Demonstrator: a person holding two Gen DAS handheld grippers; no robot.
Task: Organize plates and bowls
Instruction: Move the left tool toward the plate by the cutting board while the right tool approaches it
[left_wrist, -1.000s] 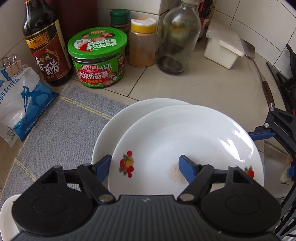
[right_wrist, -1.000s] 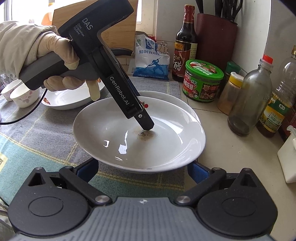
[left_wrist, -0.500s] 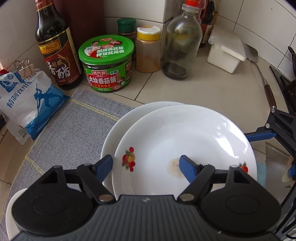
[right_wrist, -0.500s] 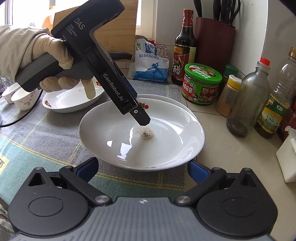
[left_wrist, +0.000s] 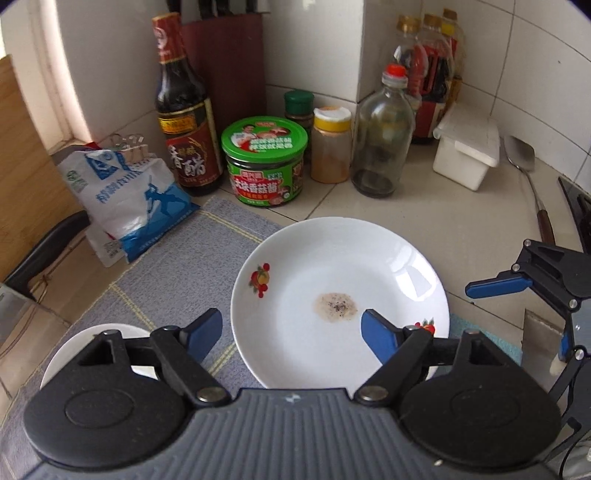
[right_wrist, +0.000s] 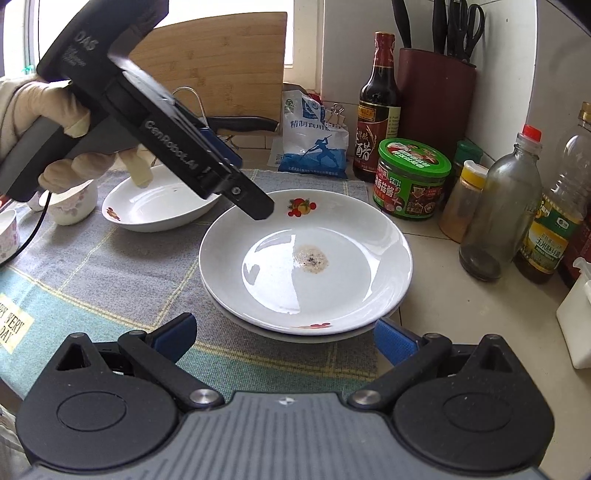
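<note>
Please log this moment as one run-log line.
left gripper: open, above stack | right gripper: open | top plate: stacked on lower plate

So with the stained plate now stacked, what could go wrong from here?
1. The top plate sits slightly off-centre on the lower plate, so a nudge could slide it.
2. Its brown residue could soil anything stacked on top.
3. The stack stands near the glass bottle; the open right hand-held gripper could knock it.

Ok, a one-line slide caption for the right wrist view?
Left hand-held gripper hovers open above the stained top plate of a two-plate stack.
</note>
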